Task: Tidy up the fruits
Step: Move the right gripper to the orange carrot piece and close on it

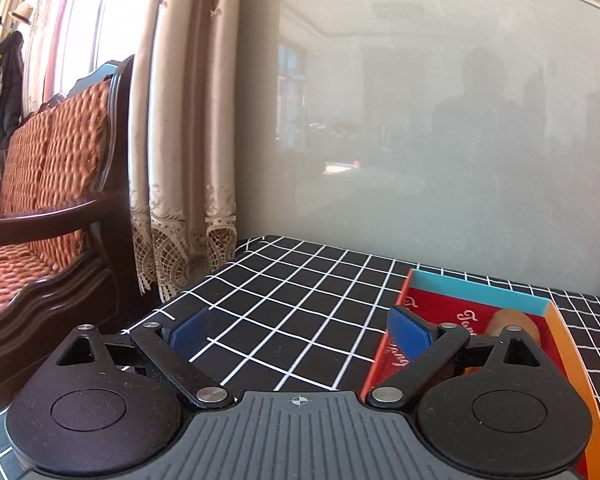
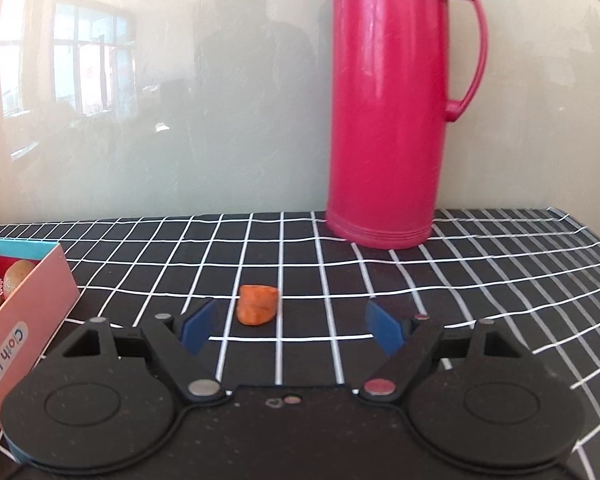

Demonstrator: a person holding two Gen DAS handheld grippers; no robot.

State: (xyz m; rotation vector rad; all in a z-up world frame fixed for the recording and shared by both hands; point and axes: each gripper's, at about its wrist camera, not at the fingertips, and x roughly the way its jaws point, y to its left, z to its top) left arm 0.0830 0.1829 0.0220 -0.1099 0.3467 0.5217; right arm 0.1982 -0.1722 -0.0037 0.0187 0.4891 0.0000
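My left gripper is open above the black checked tablecloth, nothing between its blue pads. Its right pad hangs over the left edge of a shallow box with orange walls, a teal far wall and a red floor. A brownish fruit lies in that box, partly hidden by the gripper. In the right wrist view my right gripper is open, and a small orange fruit piece lies on the cloth just ahead of the gap, nearer the left pad. The box stands at the left with a kiwi inside.
A tall pink thermos jug stands at the back right on the table, against a pale glossy wall. A wooden sofa with orange cushions and lace curtains stand past the table's left edge.
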